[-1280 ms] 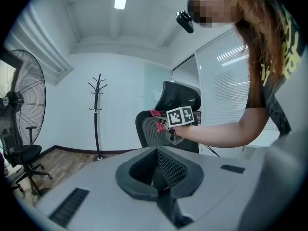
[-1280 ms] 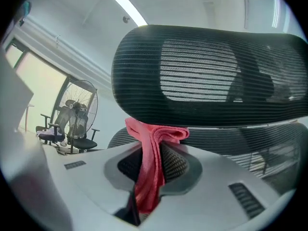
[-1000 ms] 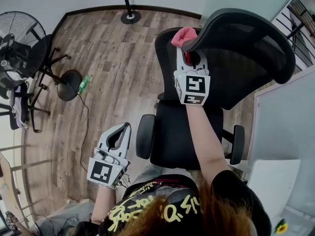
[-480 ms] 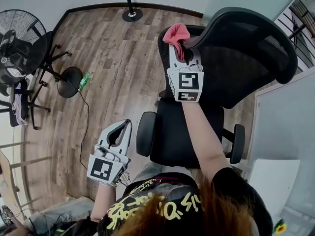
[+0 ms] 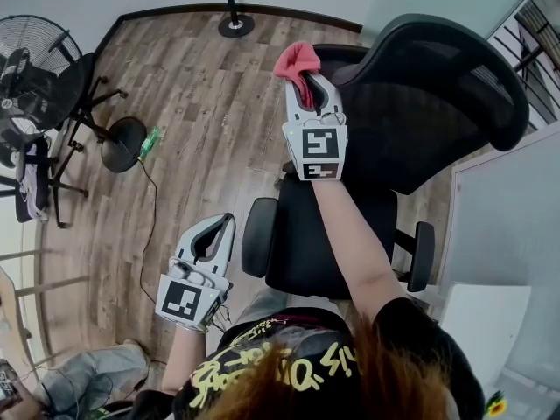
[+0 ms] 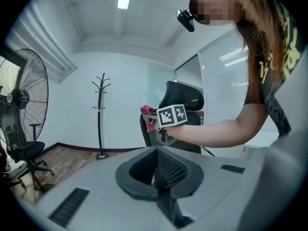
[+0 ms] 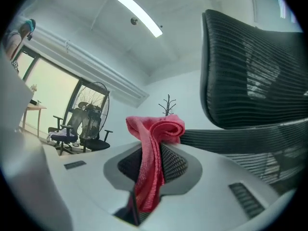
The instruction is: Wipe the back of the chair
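The right gripper (image 5: 309, 84) is clamping a pink cloth (image 7: 150, 167). The right gripper view shows this best: the jaws are closing tightly on a hanging fold, and a rolled bunch of the cloth is standing up above their tips. In the head view only that bunch is showing past the gripper's end, at the left edge of the chair's back (image 5: 437, 103), high up near its top. The right gripper view is bringing the black mesh of the back very close, filling the right of the picture, with a curved band of the chair just beside the cloth roll; no view is making clear whether the cloth is pressing on the mesh or sitting a little off it.

The left gripper (image 5: 224, 227) is hanging low by the person's left side, well apart from the chair. Its own view shows the jaws meeting with nothing between them. That view is also looking across at the right gripper's marker cube, the cloth and the person's outstretched arm, side-on, which the head view is seeing only from above.

Below the raised arm, the head view is showing the seat (image 5: 306, 243) and two armrests. Further out, on the wooden floor (image 5: 201, 121), a large fan (image 5: 35, 77) is standing, and a coat stand (image 6: 100, 114) is rising by the far wall.
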`<state>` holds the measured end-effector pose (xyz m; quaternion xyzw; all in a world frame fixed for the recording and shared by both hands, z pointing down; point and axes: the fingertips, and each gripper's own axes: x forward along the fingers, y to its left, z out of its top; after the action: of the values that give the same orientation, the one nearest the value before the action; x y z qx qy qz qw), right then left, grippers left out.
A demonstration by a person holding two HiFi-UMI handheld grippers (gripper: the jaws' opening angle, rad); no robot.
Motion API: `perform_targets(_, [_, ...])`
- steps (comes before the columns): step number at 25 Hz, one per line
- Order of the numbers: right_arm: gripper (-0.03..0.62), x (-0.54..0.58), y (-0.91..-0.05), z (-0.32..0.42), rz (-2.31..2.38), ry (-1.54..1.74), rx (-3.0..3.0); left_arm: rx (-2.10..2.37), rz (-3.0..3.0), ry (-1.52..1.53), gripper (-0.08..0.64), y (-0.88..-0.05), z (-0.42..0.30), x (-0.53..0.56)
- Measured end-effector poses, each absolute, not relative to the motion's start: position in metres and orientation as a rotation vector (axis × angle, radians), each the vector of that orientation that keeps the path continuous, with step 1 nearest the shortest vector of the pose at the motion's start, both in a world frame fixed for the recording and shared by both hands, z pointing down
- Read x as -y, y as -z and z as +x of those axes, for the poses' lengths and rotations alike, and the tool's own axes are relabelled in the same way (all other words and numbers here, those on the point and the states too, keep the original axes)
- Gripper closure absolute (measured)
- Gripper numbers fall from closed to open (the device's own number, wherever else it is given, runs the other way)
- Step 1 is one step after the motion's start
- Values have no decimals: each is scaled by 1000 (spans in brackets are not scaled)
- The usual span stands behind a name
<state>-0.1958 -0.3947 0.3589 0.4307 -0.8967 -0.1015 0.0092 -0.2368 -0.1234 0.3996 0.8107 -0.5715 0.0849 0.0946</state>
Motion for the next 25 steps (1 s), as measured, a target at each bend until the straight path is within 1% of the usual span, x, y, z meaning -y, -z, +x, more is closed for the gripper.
perform_targets(8, [531,391,-362,-207,1323,309,2814,1711,2401,-249,566,-395,-240,121])
perform_targets(16, [531,380,-374,-234,1172,359,2805,1694,2411,-249,566,-392,-236,120])
perform_targets(20, [531,361,-362,-242,1078,366,2866,1697,2414,-252,566,-390,-235,118])
perform_targets(25, [531,325,-341,-217,1036,394,2955,1698,2429,-234,566,-387,-235,119])
